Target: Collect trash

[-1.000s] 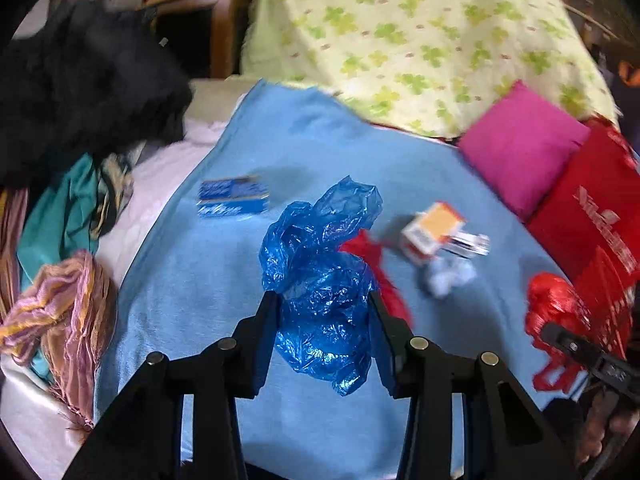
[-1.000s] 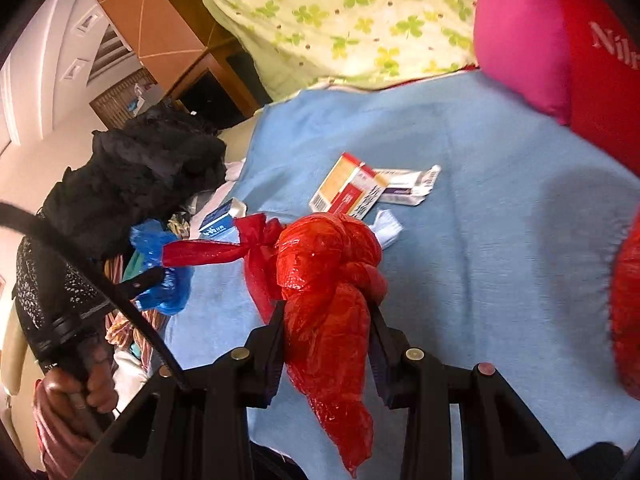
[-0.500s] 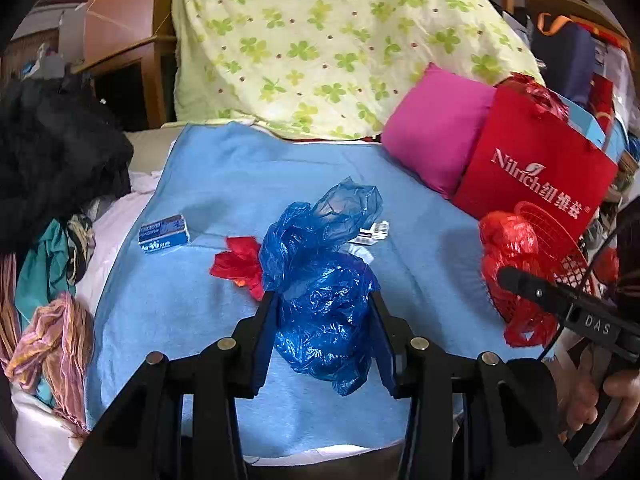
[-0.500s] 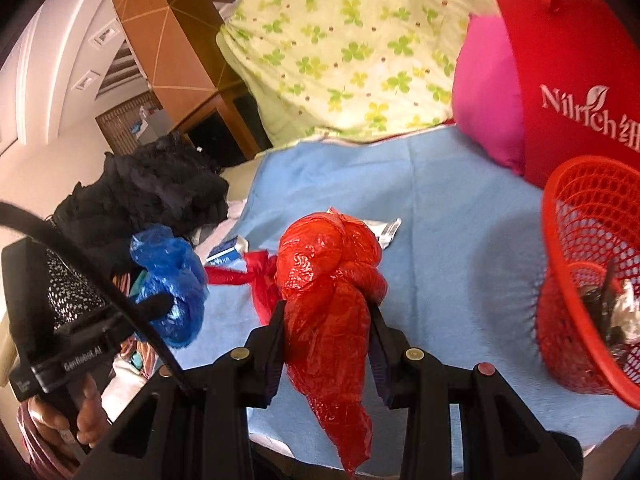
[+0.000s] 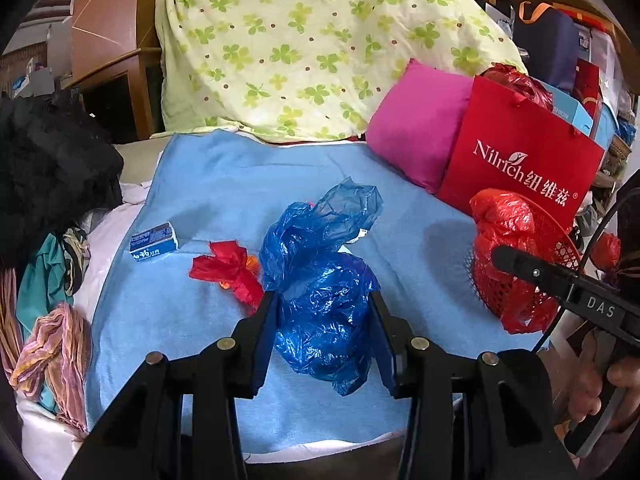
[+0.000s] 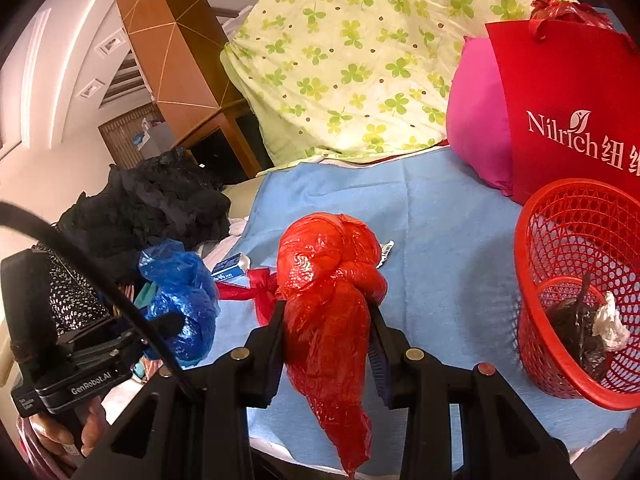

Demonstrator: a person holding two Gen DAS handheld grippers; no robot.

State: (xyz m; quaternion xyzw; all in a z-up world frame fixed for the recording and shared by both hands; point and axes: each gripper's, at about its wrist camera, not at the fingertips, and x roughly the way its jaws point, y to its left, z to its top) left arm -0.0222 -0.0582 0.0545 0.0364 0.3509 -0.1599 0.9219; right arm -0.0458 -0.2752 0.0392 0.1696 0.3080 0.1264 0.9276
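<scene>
Left wrist: left gripper (image 5: 324, 316) clamped blue bag (image 5: 320, 276) above the blanket (image 5: 224, 176), scrap (image 5: 228, 268) left lying. Right wrist: right gripper (image 6: 326, 332) pinched red bag (image 6: 328, 300), lifted clear, likely bound for basket (image 6: 568, 280).

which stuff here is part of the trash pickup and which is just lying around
Part of the job:
blue plastic bag in the left gripper
red plastic bag in the right gripper
red mesh basket
red scrap
small blue box

Just lying about:
pink cushion
red paper bag
black garment
</scene>
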